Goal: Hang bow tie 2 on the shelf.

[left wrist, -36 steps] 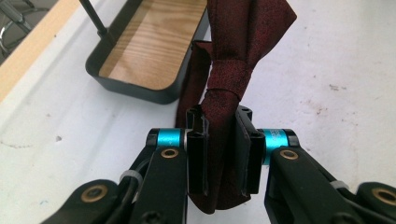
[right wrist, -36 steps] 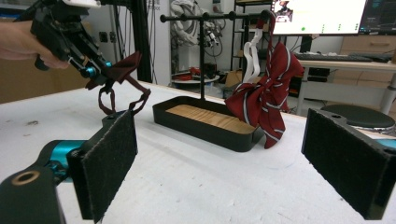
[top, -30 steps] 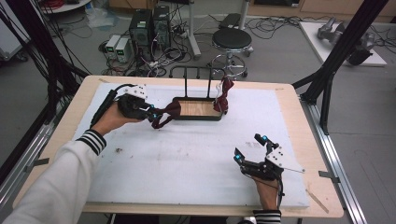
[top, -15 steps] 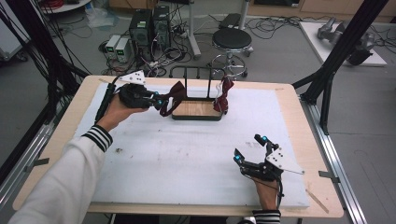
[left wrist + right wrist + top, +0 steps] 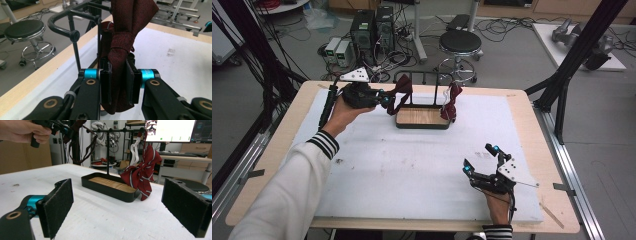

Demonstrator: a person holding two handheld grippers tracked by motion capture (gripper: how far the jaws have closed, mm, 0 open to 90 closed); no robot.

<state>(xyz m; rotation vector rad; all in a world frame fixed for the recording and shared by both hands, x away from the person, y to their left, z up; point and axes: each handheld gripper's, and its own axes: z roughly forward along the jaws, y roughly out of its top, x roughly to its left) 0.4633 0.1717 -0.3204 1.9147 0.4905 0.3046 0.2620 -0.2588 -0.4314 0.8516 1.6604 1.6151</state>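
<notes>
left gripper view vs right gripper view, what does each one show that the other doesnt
Left gripper view: the left tool close up, its jaws shut on the dark red tie, plus a round stool on the floor beyond the table edge.

Right gripper view: the right tool with its jaws wide open and nothing between them, the striped red bow hanging from the rack, the wooden tray base, and monitors behind.

Both: the black rack and the white table mat.

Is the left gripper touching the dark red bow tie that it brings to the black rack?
Touching. In the left gripper view, the left gripper has both pads pressed against the dark red bow tie, with the fabric pinched between them.
</notes>
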